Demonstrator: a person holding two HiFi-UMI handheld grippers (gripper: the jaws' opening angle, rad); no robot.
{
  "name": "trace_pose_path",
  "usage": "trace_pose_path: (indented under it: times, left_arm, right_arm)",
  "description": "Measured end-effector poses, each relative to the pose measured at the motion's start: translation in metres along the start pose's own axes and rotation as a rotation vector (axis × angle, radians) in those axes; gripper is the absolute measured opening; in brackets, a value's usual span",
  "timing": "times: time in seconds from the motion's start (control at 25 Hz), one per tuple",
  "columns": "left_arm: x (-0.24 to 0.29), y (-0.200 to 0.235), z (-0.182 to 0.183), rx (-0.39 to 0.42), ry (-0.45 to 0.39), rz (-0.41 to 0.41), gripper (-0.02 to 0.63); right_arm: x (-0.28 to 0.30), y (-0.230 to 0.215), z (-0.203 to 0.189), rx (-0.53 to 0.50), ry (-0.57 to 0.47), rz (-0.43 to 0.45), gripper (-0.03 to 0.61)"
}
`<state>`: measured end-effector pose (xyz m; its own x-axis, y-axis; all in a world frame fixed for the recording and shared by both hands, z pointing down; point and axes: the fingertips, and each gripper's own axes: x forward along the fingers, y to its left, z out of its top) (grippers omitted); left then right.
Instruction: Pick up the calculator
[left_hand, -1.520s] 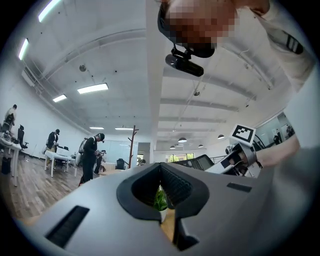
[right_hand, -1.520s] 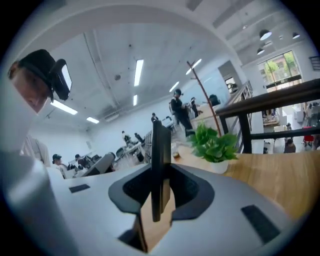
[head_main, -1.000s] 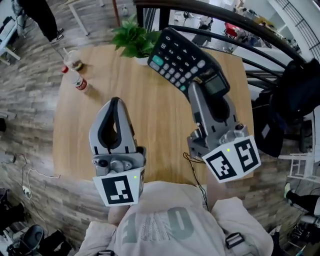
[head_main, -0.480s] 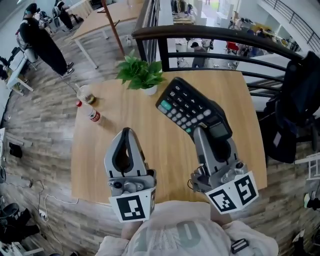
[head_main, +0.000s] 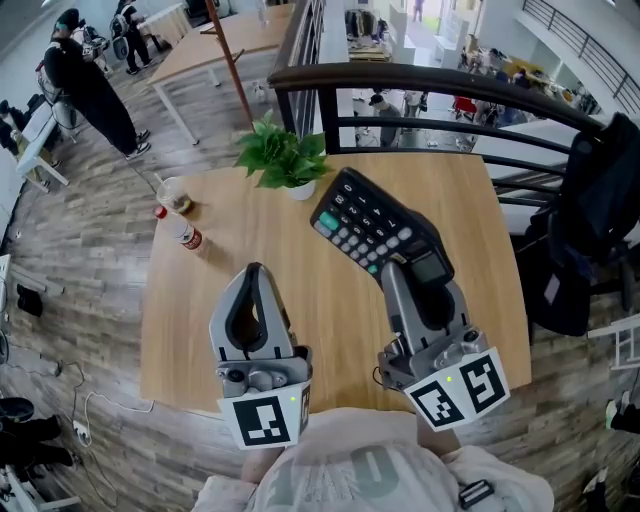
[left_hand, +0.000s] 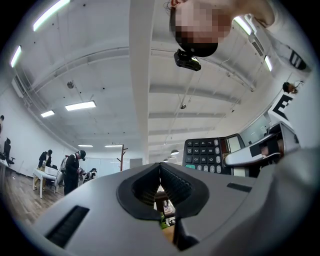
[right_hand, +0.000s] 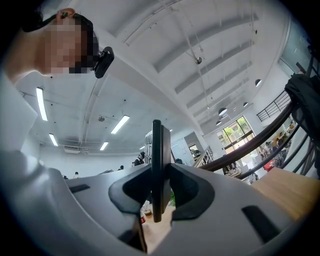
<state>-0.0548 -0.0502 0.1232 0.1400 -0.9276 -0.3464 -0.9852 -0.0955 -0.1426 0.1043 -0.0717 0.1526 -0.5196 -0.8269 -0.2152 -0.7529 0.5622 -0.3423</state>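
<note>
The black calculator (head_main: 375, 232) is lifted off the wooden table (head_main: 300, 300), keys facing up, its display end clamped in my right gripper (head_main: 405, 272). The right gripper view shows the calculator (right_hand: 157, 165) edge-on between the two pads of the gripper (right_hand: 157, 186), which press on it. My left gripper (head_main: 252, 272) hovers to the left of it, fingertips together and nothing between them. From the left gripper view, the calculator (left_hand: 210, 156) shows at the right, beyond the closed tips of the gripper (left_hand: 160, 167).
A potted green plant (head_main: 283, 155) stands at the table's far edge. A plastic bottle (head_main: 184, 232) and a cup (head_main: 173, 193) sit near the far left corner. A dark railing (head_main: 420, 85) runs behind the table. Dark bags (head_main: 600, 200) hang at the right; people (head_main: 90, 90) stand far left.
The head view has lifted, so more of the room shows. Both grippers and the held calculator sit lower in the picture than a second ago; hardly anything moved in the last half second.
</note>
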Motion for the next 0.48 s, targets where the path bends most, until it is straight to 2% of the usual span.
trace_pose_path:
  times: [0.48]
  left_arm:
    - [0.0002,-0.0038,0.0050,-0.011,-0.021,-0.013,0.009]
  right_arm:
    - [0.0002,-0.0008,-0.0030,-0.002,0.012,-0.004,0.106]
